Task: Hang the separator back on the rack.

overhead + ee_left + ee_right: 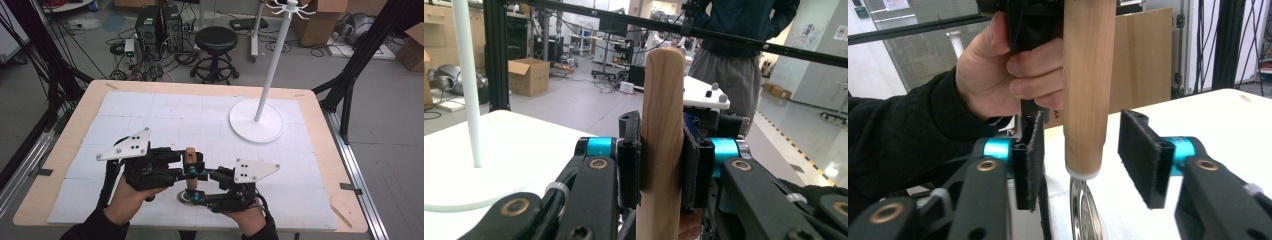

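two claws meet at one wooden handle (190, 156) near the front middle of the surface (60, 185). left claw (661, 165) is clamped on the handle: in the left gripper view both black pads press its sides, handle upright, rounded top above the jaws. right claw (1088, 160) sits lower, jaws spread wide on either side of the handle's bottom end, gap on both sides, not touching it. below that end, the right gripper view shows a pale collar and then a shiny metal piece (1083, 210) running down; what kind of tool head it is, cannot tell. high view has the metal bit (186, 198) resting on the white mat (165, 115), just beside the right claw. left hand (127, 197) and right hand (247, 217) come in from the bottom edge, dark sleeves, grey three-cornered plates on top of both grippers. farther out: white stand (256, 120) with round base and thin pole on the right rear of the mat, well apart from the claws. beyond the surface, a black stool (216, 47) on the floor, computer towers (159, 25) and cardboard boxes (320, 20).
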Demonstrator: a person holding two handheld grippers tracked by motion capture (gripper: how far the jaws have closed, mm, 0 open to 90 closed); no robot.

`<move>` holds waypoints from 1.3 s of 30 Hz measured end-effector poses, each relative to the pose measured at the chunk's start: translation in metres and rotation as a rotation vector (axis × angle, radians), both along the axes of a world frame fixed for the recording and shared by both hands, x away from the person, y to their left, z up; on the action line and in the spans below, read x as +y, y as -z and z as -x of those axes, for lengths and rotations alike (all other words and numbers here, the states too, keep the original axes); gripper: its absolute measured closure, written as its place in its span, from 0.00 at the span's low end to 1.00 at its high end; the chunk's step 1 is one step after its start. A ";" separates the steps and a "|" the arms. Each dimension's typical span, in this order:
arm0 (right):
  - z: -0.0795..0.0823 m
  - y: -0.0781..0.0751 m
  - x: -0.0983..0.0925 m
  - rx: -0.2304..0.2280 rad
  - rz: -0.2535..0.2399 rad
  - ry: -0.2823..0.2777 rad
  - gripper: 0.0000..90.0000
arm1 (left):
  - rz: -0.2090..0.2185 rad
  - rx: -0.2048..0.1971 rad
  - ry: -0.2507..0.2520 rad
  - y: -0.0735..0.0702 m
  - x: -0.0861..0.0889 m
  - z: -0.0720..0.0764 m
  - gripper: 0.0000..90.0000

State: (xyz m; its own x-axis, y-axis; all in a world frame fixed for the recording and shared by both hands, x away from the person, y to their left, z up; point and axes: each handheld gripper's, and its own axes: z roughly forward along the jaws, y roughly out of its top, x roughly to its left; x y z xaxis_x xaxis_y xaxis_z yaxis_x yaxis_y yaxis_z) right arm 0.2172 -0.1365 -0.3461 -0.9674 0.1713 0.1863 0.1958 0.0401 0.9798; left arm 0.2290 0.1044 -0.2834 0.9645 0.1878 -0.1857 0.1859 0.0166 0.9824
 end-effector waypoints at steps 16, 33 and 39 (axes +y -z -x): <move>-0.007 0.000 -0.014 0.048 0.022 0.074 0.81 | 0.037 0.012 -0.143 0.026 0.035 -0.008 0.45; -0.076 -0.036 -0.061 0.028 0.015 0.297 0.81 | -0.026 0.018 -0.380 0.089 0.106 -0.023 0.17; -0.104 -0.060 -0.069 0.012 0.011 0.367 0.81 | -0.044 0.031 -0.406 0.099 0.117 -0.027 0.18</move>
State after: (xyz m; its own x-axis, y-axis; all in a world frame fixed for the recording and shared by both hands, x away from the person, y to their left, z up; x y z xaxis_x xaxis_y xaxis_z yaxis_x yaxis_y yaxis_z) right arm 0.3209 -0.2055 -0.2861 -0.8387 0.5090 0.1937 0.2110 -0.0243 0.9772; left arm 0.2558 0.2210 -0.3823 0.8046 0.5604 -0.1966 0.2021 0.0528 0.9779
